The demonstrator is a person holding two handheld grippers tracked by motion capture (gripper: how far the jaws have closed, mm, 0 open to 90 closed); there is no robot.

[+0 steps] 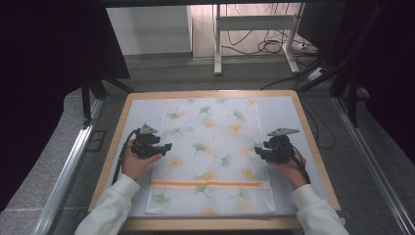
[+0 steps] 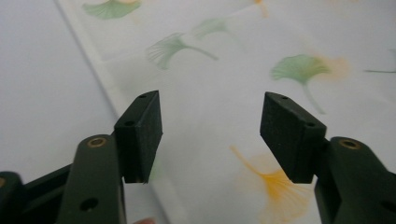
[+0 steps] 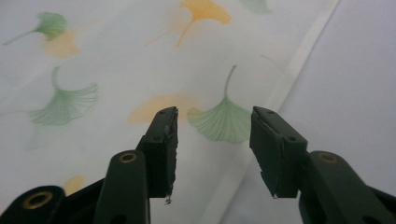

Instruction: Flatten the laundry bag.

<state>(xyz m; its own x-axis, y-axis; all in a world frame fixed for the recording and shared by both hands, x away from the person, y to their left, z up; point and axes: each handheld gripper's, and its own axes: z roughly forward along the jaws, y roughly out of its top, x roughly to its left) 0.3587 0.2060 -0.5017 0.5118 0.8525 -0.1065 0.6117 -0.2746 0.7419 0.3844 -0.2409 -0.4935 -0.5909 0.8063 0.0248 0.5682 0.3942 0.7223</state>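
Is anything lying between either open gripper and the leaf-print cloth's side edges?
Nothing visible. The left gripper and right gripper sit at opposite edges of the leaf-print cloth, jaws apart, with only the pale table cover beside them.

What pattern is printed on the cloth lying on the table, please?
The cloth is white with green and orange ginkgo leaves and an orange stripe near the person; the high view shows it best.

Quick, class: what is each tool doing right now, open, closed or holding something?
Left tool: open, holding nothing, over the left edge of the cloth.
Right tool: open, holding nothing, over its right edge.
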